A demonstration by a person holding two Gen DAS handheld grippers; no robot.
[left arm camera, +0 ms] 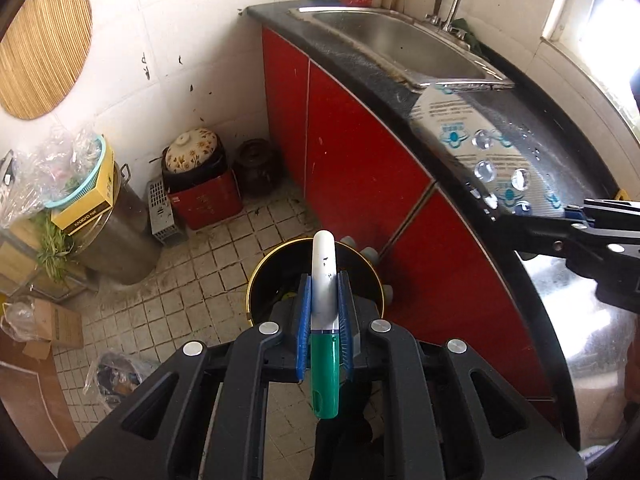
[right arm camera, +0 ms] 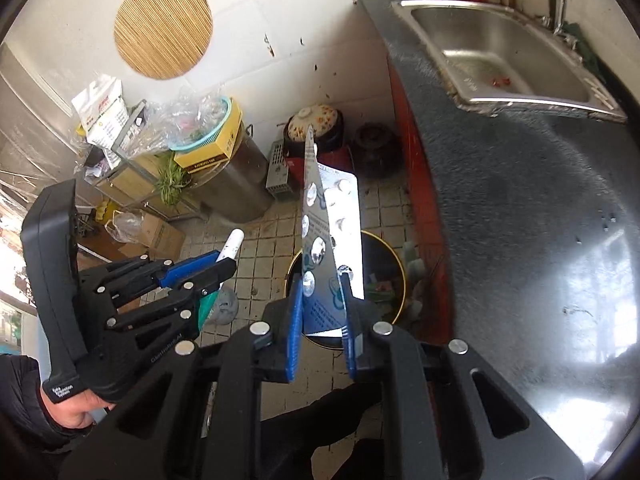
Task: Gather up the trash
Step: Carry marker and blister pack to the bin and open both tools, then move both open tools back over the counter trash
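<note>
My left gripper [left arm camera: 325,292] is shut on a white and green tube [left arm camera: 325,304], held above the black round trash bin [left arm camera: 264,280] with a gold rim on the floor. My right gripper [right arm camera: 320,300] is shut on a silver pill blister pack [right arm camera: 316,216], held edge-on above the same bin [right arm camera: 394,276]. The blister pack also shows in the left wrist view [left arm camera: 476,148] over the counter edge, with the right gripper [left arm camera: 576,220] at its lower end. The left gripper [right arm camera: 228,264] with the tube [right arm camera: 232,244] shows at the left of the right wrist view.
A dark counter [right arm camera: 520,200] with a steel sink [right arm camera: 500,52] runs along the right above red cabinet doors [left arm camera: 360,152]. On the tiled floor stand a steel pot [left arm camera: 120,236], a red box with a clay pot [left arm camera: 200,184], a dark jar [left arm camera: 256,164] and cardboard boxes [left arm camera: 56,324].
</note>
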